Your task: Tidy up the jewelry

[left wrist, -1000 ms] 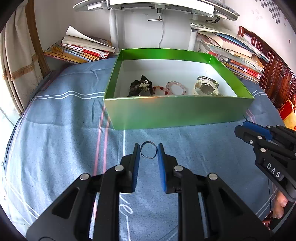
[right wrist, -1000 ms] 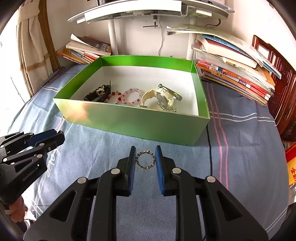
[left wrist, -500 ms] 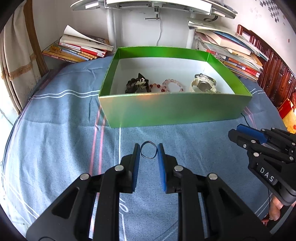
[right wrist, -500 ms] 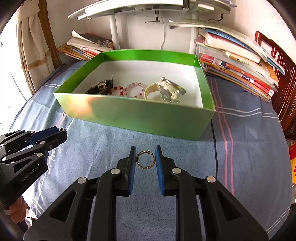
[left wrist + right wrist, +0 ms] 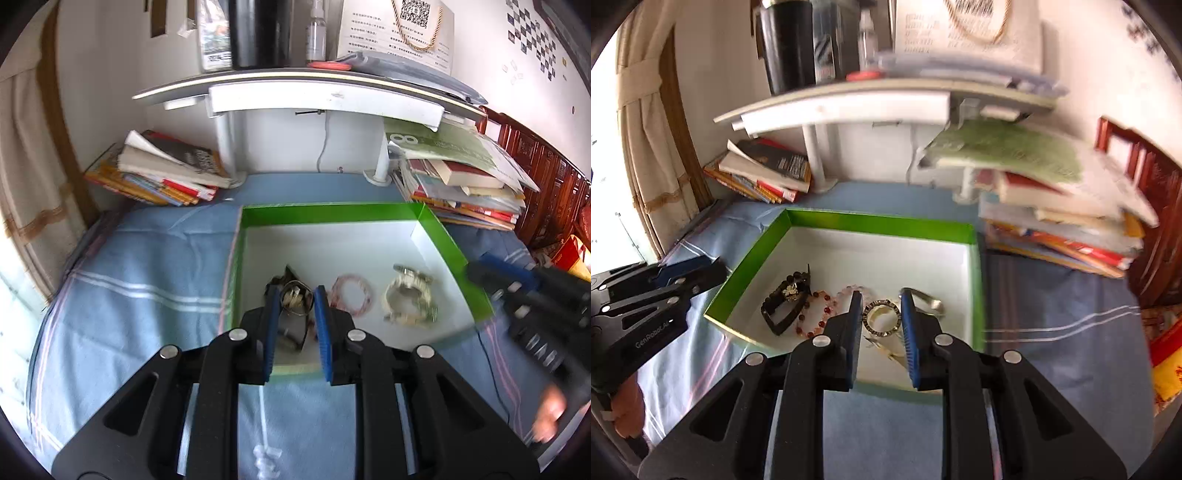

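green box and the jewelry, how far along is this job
Done: a dark hair clip, a red bead bracelet, a pink bead bracelet and a watch already lie in the green box. In hand: the left gripper holds a thin ring, the right gripper a studded ring, both over the box. Left: releasing both inside.

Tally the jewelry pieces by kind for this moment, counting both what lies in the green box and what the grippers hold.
Rings: 2, a thin ring in the left gripper, a studded ring in the right gripper
Bead bracelets: 2, red and pink
Black hair clip: 1
Watch: 1
Total: 6
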Tool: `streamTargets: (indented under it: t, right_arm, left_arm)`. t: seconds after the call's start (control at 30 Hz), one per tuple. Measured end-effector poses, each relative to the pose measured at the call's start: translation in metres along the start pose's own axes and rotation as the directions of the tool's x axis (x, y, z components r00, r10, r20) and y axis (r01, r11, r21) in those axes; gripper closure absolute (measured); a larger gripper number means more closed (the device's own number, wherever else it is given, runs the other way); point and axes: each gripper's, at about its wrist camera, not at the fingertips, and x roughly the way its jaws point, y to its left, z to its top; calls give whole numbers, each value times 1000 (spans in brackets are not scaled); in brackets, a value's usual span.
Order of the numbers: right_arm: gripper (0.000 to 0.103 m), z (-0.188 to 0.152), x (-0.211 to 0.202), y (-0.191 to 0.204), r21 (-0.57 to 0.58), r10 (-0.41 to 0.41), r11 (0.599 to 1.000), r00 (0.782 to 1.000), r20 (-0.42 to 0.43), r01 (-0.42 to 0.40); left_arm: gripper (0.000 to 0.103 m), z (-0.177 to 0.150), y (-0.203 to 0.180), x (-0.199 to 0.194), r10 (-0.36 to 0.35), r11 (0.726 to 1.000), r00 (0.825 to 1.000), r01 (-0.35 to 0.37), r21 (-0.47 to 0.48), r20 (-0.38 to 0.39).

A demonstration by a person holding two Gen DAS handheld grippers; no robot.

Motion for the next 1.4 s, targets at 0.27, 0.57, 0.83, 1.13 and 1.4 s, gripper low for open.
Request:
streamTargets:
  t: [0.27,0.57,0.83,1.13,1.4]
  right_arm:
    - [82,-7,45,-1,-8,-19,1000,997,-72,18]
    - [62,-10,44,-3,6,-20,1000,997,-68,20]
    - [18,-23,-22,-5,46,-113,993,987,112,108]
    - [3,-50,-78,1,65,-181,983,955,234,171]
    - [3,-60,-91,8,83,-190,981,954,233,175]
  left_arm:
    - [83,4,-21,75,-5,1000,991,8,21,-137]
    - [69,-1,-16,88,-7,1000,986,7,-2,-166]
    - [38,-17,-8,21,91,995,996,-92,-33,-6]
    - [19,-51,-7,-43,98,994,990,-94,-49,97]
    - [14,-60,-18,-69,97,995,985,-97,-5,146]
